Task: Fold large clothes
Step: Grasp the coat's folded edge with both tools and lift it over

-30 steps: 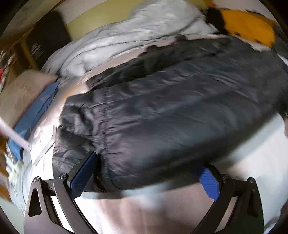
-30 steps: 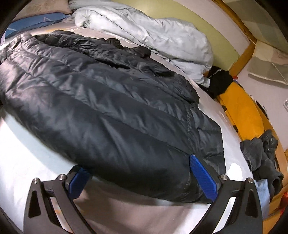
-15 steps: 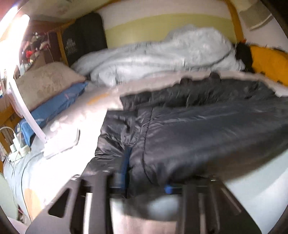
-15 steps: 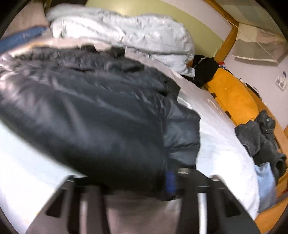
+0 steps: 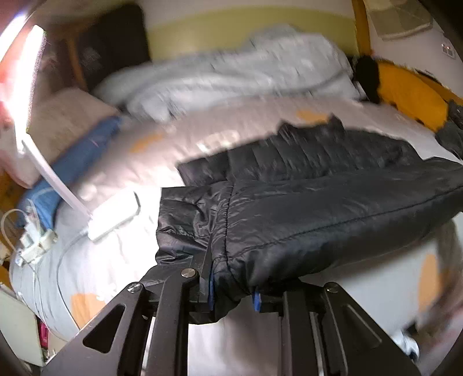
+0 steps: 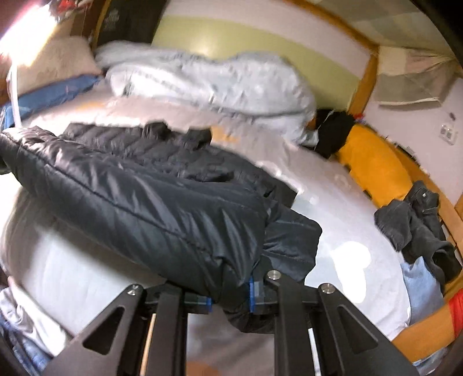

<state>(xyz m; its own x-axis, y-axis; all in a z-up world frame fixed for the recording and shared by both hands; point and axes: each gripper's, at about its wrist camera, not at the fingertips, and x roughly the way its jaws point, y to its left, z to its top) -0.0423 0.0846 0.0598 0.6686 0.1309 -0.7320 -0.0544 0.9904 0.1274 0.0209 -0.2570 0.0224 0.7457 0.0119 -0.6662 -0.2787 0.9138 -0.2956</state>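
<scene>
- Left tongs [image 5: 233,299], bottom centre of their frame, are closing, pads pinching the hem of the black puffer jacket [image 5: 318,219].
- Right tongs [image 6: 228,298], bottom centre, are closing on the hem's other corner.
- Jacket spans mid-frame over the white bed [image 6: 332,208].
- Pale duvet [image 6: 208,78] bunched at the top.

No text, label, brand or number can be read in either view. The dark panel [image 6: 127,20] at the head of the bed carries a pale emblem with lines of print under it, but it is too small and blurred to make out; in the left wrist view the same panel [image 5: 115,43] shows only a faint smudge.
</scene>
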